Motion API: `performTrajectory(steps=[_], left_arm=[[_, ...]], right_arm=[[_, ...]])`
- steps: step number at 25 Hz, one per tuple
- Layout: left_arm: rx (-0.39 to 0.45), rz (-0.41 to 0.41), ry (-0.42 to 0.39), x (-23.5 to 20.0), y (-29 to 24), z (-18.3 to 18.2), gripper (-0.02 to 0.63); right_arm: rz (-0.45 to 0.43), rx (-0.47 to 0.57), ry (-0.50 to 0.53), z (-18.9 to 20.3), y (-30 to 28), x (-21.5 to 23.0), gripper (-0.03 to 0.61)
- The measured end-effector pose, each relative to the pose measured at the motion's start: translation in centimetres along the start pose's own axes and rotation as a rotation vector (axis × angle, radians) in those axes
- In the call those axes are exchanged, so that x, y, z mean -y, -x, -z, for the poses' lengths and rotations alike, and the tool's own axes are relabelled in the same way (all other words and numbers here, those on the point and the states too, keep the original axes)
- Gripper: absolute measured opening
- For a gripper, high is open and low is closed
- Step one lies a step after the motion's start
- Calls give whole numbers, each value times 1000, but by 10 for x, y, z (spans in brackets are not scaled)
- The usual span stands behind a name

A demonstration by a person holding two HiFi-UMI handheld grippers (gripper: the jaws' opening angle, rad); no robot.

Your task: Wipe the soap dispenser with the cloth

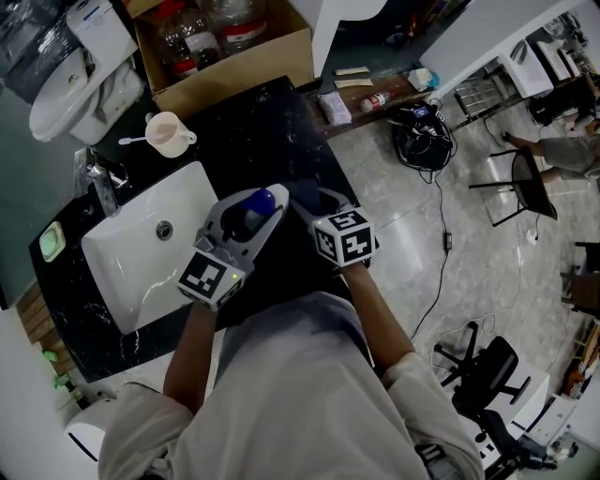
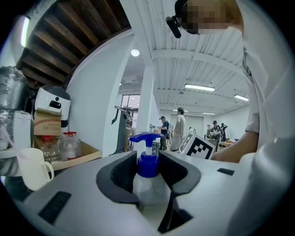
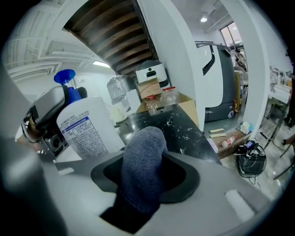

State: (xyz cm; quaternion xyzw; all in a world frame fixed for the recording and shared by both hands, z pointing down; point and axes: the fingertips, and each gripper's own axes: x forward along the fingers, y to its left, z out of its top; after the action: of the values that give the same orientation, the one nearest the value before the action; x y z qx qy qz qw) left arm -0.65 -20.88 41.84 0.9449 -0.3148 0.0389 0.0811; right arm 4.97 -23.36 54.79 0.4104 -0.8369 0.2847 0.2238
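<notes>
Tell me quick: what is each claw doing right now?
Left gripper: closed on the dispenser.
Right gripper: closed on the cloth.

The soap dispenser (image 3: 87, 129) is white with a blue pump (image 2: 146, 138); the cloth (image 3: 140, 175) is grey.

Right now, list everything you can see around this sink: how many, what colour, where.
soap dispenser: one, white with blue pump, held beside the sink
cloth: one, grey-blue, held beside the soap dispenser
sink: one, white, in the counter
tap: one, silver, at the sink's edge
mug: one, pale, on the counter
cardboard box: one, brown, on the counter, jars inside
counter: one, black
toilet: one, white, beyond the counter
left gripper: one, grey, shut on the soap dispenser
right gripper: one, grey, shut on the cloth
</notes>
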Motion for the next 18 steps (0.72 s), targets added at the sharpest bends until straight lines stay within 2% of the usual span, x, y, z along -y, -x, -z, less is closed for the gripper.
performTrajectory(steps=[11,18], left_arm=[[35,-10,8,-3,2,2,143],[25,-4,10,-3,2,1,143]], right_arm=[[-57,53,-3,-18,24,-21,170],[-92,101,4,-35,39,-34,170]])
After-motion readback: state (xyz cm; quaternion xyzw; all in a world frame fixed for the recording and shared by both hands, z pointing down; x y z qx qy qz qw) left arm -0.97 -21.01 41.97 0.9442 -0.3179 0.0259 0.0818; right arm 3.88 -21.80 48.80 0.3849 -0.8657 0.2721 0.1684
